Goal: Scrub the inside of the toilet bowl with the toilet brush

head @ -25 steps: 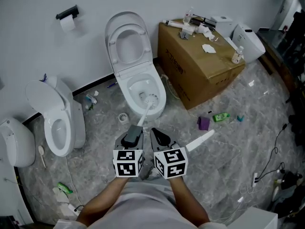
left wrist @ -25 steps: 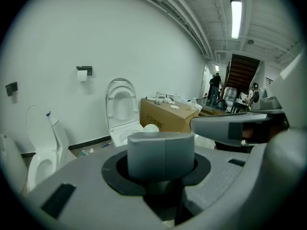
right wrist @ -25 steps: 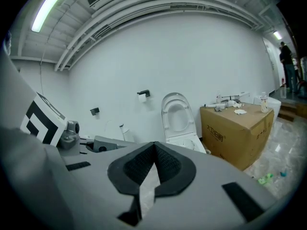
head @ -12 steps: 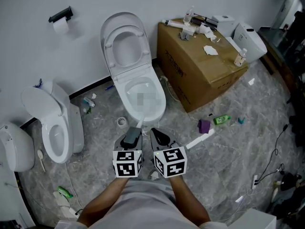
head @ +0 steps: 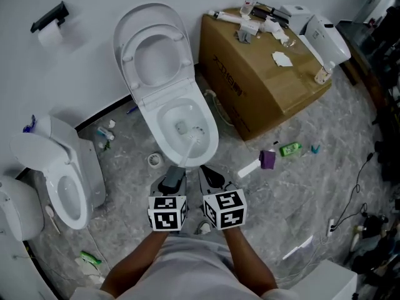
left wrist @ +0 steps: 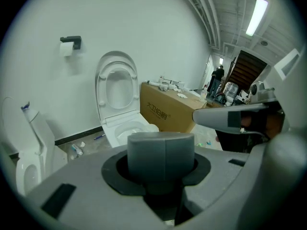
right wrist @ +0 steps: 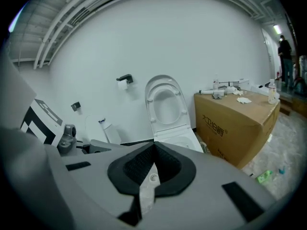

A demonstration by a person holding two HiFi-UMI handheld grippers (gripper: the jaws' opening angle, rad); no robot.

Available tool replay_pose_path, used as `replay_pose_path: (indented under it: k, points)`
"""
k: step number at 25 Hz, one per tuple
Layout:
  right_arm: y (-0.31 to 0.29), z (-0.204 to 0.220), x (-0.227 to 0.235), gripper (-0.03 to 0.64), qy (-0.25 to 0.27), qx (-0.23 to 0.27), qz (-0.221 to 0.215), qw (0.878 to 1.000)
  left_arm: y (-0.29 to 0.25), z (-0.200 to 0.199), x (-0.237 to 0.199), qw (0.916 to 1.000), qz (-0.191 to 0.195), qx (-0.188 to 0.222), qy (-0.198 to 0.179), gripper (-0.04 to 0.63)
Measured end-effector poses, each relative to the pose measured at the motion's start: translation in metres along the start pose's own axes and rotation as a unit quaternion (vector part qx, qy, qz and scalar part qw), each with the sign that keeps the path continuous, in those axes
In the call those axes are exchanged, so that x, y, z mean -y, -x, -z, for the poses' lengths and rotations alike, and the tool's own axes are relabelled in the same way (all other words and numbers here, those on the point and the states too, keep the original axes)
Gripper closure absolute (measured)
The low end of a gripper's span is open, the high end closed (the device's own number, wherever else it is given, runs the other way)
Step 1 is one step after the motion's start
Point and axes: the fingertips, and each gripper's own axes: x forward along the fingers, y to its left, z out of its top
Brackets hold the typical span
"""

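Note:
The white toilet stands with lid and seat raised against the wall. The toilet brush's white head is down inside the bowl. Its handle slants back to my left gripper, which is shut on the handle's grey end. My right gripper hangs just right of the left one, in front of the bowl, jaws closed. A white sliver shows in their seam; I cannot tell what it is. The toilet shows ahead in the right gripper view.
A large cardboard box with clutter on top stands right of the toilet. A second toilet is at the left. Small litter lies around: a white strip, a purple item, a green bottle, a tape roll.
The head view has swung, so the toilet and box sit further left and higher in it. Both grippers hold the same spot; the brush stays in the bowl.

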Motion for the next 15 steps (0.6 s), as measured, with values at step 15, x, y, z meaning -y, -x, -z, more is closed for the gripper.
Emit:
replay_pose_path:
  k: [15]
  points:
    - [-0.146, 0.008, 0.045, 0.618, -0.011, -0.105, 0.047, 0.993, -0.149, 0.027, -0.081, 0.99, 0.061, -0.122, 0.036, 0.437]
